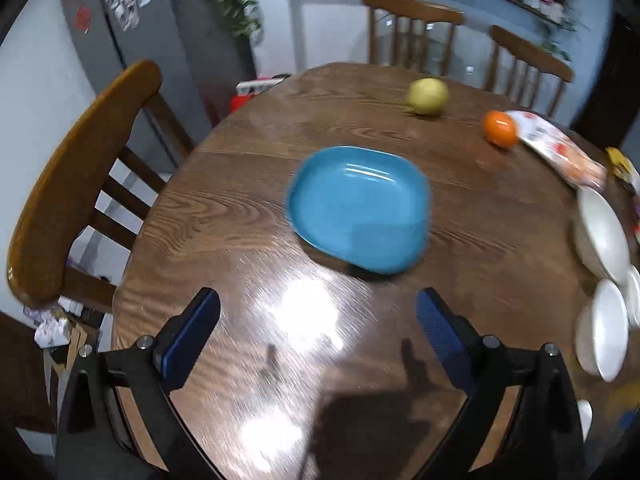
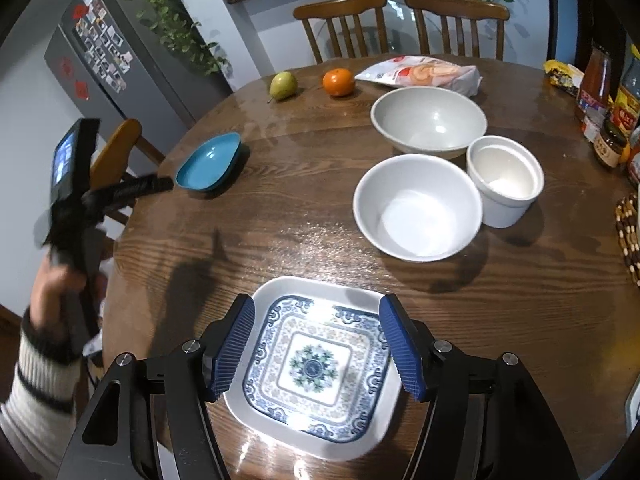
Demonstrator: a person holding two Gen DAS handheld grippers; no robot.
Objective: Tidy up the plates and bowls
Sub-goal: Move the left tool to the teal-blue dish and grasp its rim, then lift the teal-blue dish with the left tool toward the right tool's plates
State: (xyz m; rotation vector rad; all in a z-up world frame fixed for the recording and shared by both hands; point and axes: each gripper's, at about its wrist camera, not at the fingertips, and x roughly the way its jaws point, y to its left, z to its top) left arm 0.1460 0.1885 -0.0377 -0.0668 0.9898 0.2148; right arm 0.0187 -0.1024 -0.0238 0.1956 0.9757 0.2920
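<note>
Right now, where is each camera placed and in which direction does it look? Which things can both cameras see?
Left wrist: on the open left gripper, low over the table's near edge, facing the blue plate; only its own fingers show.
Right wrist: on the open right gripper, above the patterned plate, facing three white bowls; the person's left hand with its gripper shows.
Shared: blue plate, pear, orange, snack bag, bowls, table.

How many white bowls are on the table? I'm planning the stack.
3: the large bowl nearest the snack bag, the mid-size bowl in front of it, and the straight-sided bowl beside them. None looks hidden.
</note>
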